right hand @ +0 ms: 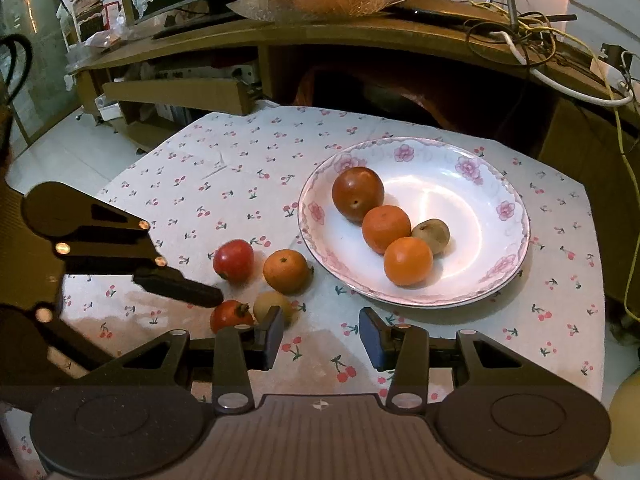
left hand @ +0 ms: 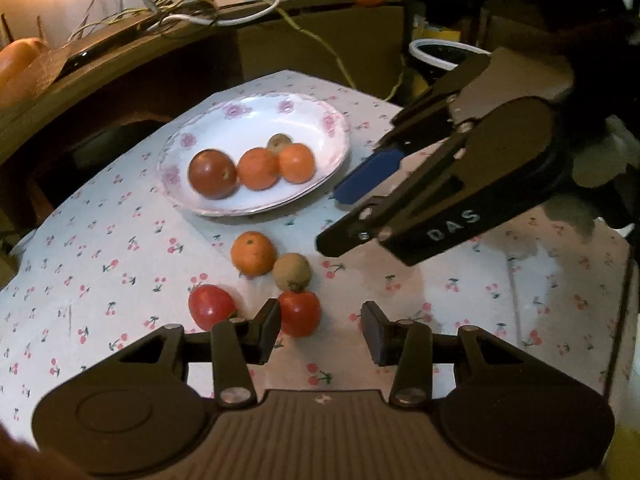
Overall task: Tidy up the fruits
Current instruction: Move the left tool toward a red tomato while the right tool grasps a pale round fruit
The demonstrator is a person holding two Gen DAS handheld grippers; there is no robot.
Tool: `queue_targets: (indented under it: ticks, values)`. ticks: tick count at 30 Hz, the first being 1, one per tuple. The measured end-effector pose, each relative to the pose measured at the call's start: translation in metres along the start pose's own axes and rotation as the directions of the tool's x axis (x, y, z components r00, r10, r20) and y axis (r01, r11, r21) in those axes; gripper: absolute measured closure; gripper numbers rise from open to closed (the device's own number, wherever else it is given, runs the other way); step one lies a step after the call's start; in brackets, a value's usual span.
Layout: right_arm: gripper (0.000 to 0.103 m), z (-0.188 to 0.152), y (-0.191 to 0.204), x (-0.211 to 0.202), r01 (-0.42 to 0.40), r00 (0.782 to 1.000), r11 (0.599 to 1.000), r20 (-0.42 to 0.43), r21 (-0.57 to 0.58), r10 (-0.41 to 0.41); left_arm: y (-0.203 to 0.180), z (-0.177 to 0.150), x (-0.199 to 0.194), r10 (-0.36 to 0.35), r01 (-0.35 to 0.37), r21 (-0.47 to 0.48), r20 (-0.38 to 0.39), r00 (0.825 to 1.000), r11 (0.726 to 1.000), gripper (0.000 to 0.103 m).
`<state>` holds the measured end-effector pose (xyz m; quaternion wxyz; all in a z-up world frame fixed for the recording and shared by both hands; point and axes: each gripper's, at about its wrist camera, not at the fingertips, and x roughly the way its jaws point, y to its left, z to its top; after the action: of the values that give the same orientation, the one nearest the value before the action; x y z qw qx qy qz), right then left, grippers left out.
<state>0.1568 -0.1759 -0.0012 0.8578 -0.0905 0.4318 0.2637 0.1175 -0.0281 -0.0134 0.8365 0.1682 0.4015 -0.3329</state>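
Note:
A white floral plate point(left hand: 320, 120) point(right hand: 492, 184) holds a dark red apple point(left hand: 212, 174) point(right hand: 358, 194), two oranges point(left hand: 258, 168) point(right hand: 386, 228) and a small brown fruit point(right hand: 431, 235). On the cloth beside it lie an orange point(left hand: 253, 253) point(right hand: 286, 271), a brown kiwi-like fruit point(left hand: 291, 271) point(right hand: 267, 305) and two red tomatoes point(left hand: 211, 306) point(left hand: 302, 312). My left gripper point(left hand: 320, 332) is open and empty just behind the nearer tomato. My right gripper point(right hand: 320, 336) is open and empty over bare cloth, right of the loose fruits; it also shows in the left wrist view point(left hand: 348, 216).
The table wears a cherry-print cloth point(right hand: 240, 168). A wooden shelf point(right hand: 360, 36) behind carries tangled cables and a glass bowl of fruit point(right hand: 316, 0). A white-rimmed bucket point(left hand: 444, 54) stands beyond the table's far right corner.

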Motion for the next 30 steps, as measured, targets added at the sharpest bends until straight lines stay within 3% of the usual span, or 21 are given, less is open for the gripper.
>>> queue_targets:
  ticks: [3,8,16,27,30]
  values:
    - [0.059,0.000,0.001,0.003,0.002,1.000,1.000,-0.009,-0.009,-0.002,0.004,0.001,0.012,0.049,-0.049,-0.026,-0.012,0.999,0.998,0.055]
    - [0.059,0.003,0.001,0.004,0.004,1.000,1.000,-0.002,0.005,-0.004,0.008,0.003,0.022,0.049,-0.050,-0.085,-0.005,0.999,0.995,0.055]
    - [0.059,0.002,0.003,0.005,-0.015,1.000,1.000,-0.008,-0.005,0.015,0.008,-0.001,0.011,0.049,-0.051,-0.067,-0.028,0.998,0.996,0.070]
    - [0.059,0.006,0.020,0.023,-0.060,0.998,0.997,-0.035,-0.052,0.058,0.016,-0.009,0.011,0.048,-0.050,-0.124,-0.018,0.999,0.991,0.068]
    - [0.059,0.010,0.018,0.030,-0.036,0.999,0.998,-0.031,-0.046,0.035,0.019,-0.009,0.011,0.050,-0.053,-0.135,-0.020,0.999,0.989,0.066]
